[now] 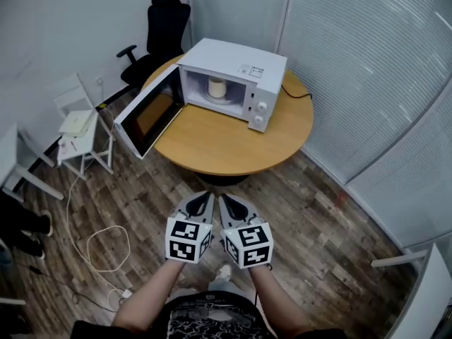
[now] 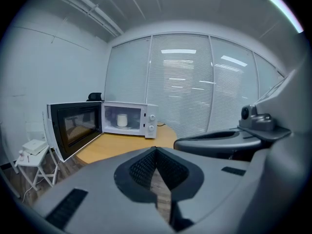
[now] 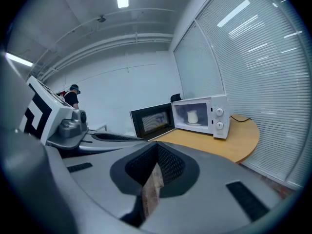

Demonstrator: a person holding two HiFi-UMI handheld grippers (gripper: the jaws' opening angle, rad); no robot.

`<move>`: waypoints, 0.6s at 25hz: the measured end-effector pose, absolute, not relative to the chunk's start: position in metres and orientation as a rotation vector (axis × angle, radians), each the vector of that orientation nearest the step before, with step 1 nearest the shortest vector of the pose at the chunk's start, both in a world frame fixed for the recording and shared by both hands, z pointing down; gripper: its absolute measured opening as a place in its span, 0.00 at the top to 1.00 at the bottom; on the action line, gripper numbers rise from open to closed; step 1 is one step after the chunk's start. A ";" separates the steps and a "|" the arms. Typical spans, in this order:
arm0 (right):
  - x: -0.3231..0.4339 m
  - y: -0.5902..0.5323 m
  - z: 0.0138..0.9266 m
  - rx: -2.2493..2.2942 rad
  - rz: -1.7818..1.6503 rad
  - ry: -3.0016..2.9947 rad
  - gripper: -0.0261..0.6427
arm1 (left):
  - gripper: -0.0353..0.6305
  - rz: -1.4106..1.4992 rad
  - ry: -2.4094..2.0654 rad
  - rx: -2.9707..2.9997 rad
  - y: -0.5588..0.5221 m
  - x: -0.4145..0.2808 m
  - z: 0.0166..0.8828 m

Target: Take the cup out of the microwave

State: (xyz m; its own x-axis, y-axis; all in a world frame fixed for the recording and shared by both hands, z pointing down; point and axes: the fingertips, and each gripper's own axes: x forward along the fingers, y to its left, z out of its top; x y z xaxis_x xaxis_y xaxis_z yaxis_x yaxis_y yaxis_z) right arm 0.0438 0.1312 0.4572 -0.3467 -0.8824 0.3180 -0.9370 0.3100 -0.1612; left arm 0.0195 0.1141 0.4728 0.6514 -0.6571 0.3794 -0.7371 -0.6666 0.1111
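Observation:
A white microwave (image 1: 240, 73) stands on a round wooden table (image 1: 219, 143), its door (image 1: 148, 115) swung wide open to the left. A white cup (image 1: 217, 87) sits upright on the turntable inside. The cup (image 2: 122, 120) also shows far ahead in the left gripper view, and the cup (image 3: 193, 117) likewise in the right gripper view. My left gripper (image 1: 205, 198) and right gripper (image 1: 224, 199) hang side by side over the wood floor, well short of the table. Both point toward the microwave. The left gripper (image 2: 156, 149) and right gripper (image 3: 157, 144) have their jaws together with nothing between them.
A black office chair (image 1: 159, 37) stands behind the table. A white folding stand (image 1: 78, 129) with papers is to the left, and a white cable (image 1: 99, 249) loops on the floor. Blind-covered glass walls (image 1: 367, 69) close off the right. A person (image 3: 73, 95) stands far off.

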 end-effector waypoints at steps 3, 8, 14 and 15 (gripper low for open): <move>0.049 0.124 0.453 1.672 0.471 -2.420 0.94 | 0.93 0.463 -1.146 2.611 0.108 0.024 0.471; 0.055 0.114 0.448 1.658 0.457 -2.437 0.94 | 0.93 0.454 -1.178 2.592 0.099 0.027 0.467; 0.062 0.092 0.448 1.656 0.444 -2.425 0.94 | 0.93 0.434 -1.174 2.595 0.076 0.034 0.465; 0.062 0.088 0.448 1.657 0.443 -2.420 0.94 | 0.93 0.432 -1.170 2.594 0.071 0.035 0.466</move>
State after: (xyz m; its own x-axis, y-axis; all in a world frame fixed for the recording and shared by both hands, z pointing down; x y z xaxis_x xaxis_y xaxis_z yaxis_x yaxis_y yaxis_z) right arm 0.0621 0.0876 0.4484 -0.3652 -0.8784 0.3083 -0.9306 0.3363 -0.1444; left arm 0.0346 0.0707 0.4662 0.6310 -0.6808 0.3719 -0.7591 -0.6408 0.1149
